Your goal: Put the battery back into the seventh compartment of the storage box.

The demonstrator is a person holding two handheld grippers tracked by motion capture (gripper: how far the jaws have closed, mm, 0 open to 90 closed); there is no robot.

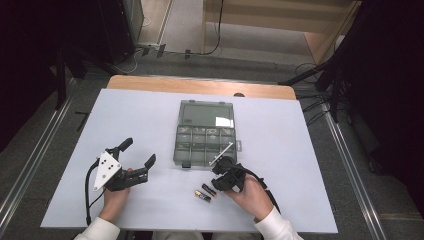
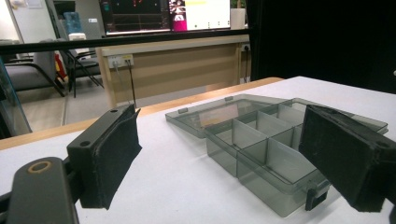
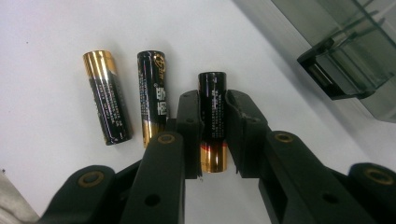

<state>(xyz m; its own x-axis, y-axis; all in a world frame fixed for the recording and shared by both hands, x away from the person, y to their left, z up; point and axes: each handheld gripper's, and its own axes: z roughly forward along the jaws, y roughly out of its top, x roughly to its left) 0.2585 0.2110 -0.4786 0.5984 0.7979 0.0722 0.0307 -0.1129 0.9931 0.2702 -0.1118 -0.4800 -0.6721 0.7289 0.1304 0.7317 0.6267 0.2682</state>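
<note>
Right gripper [image 3: 214, 135] fingers clamped on a battery [image 3: 213, 119] near the surface's [image 1: 150, 115] front edge; left gripper [image 1: 138, 153] fingers apart.

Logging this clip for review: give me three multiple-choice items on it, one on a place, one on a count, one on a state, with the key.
1. Where does the open organizer box lie?
A. Mid-table, beyond both grippers
B. At the table's near left corner
C. On the floor

2. How many batteries are in the right gripper view?
A. One
B. Three
C. Five

3. How do the left gripper's jaws stand?
A. Shut on a battery
B. Shut on the box's lid
C. Wide apart, holding nothing

Key: 1 A, the high view shows the box at the table's middle. 2 B, two loose batteries lie beside the battery between the right gripper's jaws. 3 C, only bare table lies between its pads.
</note>
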